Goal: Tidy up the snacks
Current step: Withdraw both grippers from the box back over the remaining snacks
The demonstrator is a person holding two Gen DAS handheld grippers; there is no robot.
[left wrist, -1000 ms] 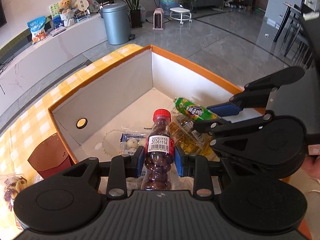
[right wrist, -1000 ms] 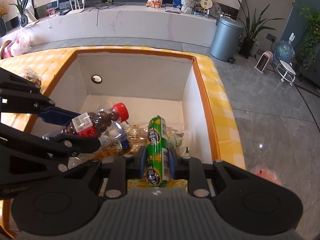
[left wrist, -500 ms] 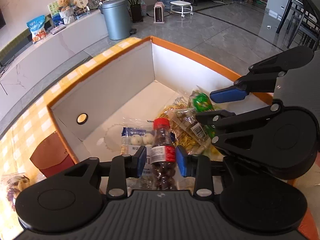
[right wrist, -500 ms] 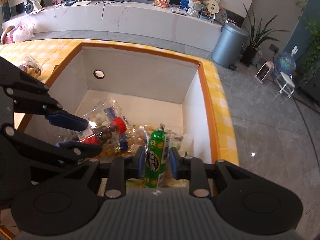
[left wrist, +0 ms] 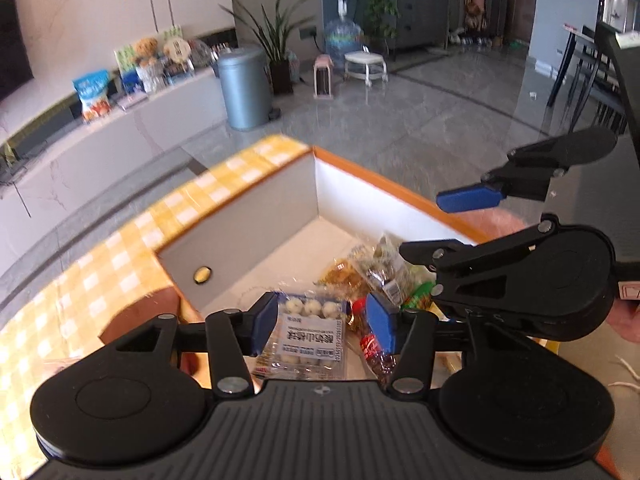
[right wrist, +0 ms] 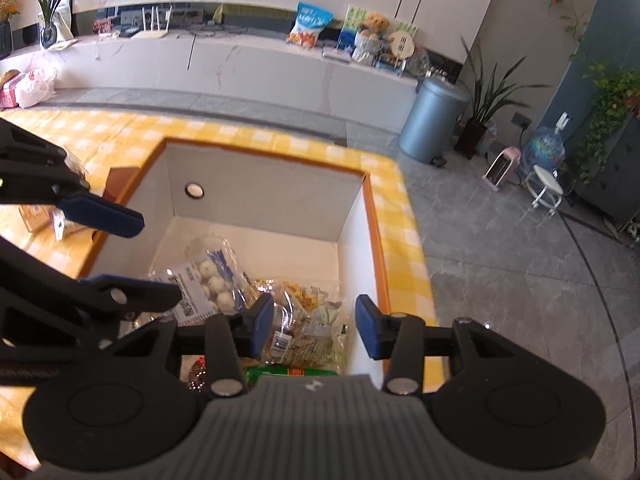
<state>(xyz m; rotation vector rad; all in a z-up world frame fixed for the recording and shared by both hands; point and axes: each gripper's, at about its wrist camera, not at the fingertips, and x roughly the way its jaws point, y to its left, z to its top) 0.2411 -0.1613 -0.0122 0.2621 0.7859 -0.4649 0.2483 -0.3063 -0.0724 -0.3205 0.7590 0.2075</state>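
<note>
Lying in the orange-rimmed box (right wrist: 370,216), the snacks make 1 heap: a pack of white balls (left wrist: 306,330), a red-capped bottle (left wrist: 374,350) half hidden behind a blue pad, a green roll (right wrist: 292,372) cut off by the right gripper (right wrist: 314,326). Both it and the left gripper (left wrist: 322,322) are opening, holding nothing, above the heap. The box's far half is bare.

orange-rimmed box (right wrist: 376,232), yellow-checked tablecloth (right wrist: 400,248)

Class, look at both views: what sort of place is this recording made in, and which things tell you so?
Most likely a home living room: a long marble-look TV console holding a teddy bear, potted plants, a pedal bin, and a dining table beyond.
</note>
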